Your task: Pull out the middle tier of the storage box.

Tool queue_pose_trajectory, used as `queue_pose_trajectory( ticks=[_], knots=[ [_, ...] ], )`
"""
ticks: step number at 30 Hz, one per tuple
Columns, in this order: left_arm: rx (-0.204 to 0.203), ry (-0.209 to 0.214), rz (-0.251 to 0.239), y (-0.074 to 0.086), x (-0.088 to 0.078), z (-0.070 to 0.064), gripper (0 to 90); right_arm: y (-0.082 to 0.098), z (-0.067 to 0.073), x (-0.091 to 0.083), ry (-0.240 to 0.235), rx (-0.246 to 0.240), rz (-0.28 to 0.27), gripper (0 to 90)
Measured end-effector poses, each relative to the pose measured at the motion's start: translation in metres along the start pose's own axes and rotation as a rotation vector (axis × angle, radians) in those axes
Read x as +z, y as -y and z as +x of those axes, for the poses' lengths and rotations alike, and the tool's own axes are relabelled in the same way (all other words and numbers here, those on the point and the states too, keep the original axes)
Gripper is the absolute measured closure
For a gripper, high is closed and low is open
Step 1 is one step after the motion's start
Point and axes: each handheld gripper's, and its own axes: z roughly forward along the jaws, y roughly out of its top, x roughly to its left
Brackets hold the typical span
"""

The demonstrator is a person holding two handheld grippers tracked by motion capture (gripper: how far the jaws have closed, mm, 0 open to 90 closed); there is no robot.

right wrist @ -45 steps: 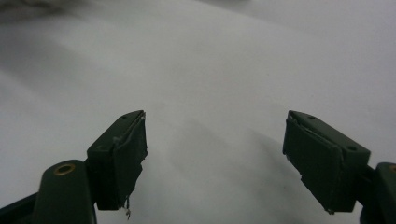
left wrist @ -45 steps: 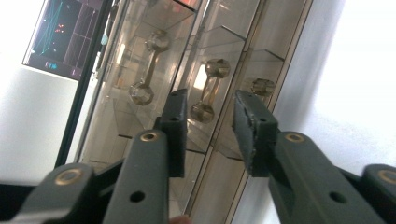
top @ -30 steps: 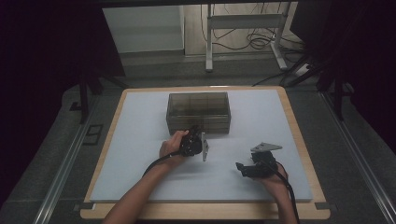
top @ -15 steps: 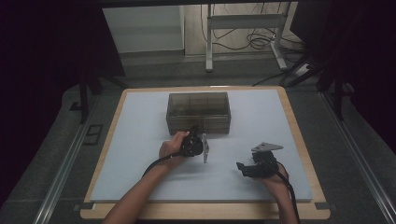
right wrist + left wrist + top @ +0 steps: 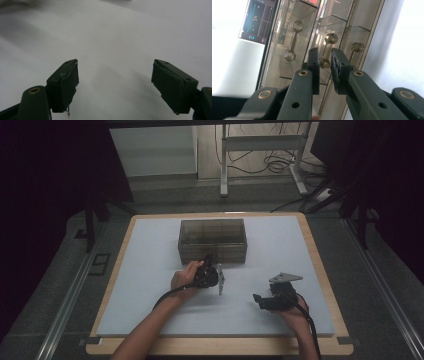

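We clamp our left gripper on a brass drawer knob of the smoky translucent plastic box mid-table; our right gripper rests open on the white mat.

A lab-like recording bay: dark curtains, padded worktable, floor cables.

High view above the table, left gripper view close on the box, shared with high view, right gripper view grazing tabletop
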Motion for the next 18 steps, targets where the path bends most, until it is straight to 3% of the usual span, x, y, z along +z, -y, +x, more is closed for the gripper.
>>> queue_pose_trajectory(
  ticks=[15, 18],
  knots=[
    [0.050, -0.018, -0.001, 0.0019, -0.0010, -0.0023, 81.3, 0.0002, 0.0006, 0.0006, 0.001, 0.000, 0.002, 21.2],
    [0.040, -0.015, -0.006, 0.0022, -0.0003, -0.0020, 80.9, 0.0002, 0.0006, 0.0005, 0.002, 0.000, 0.002, 21.2]
  ],
)
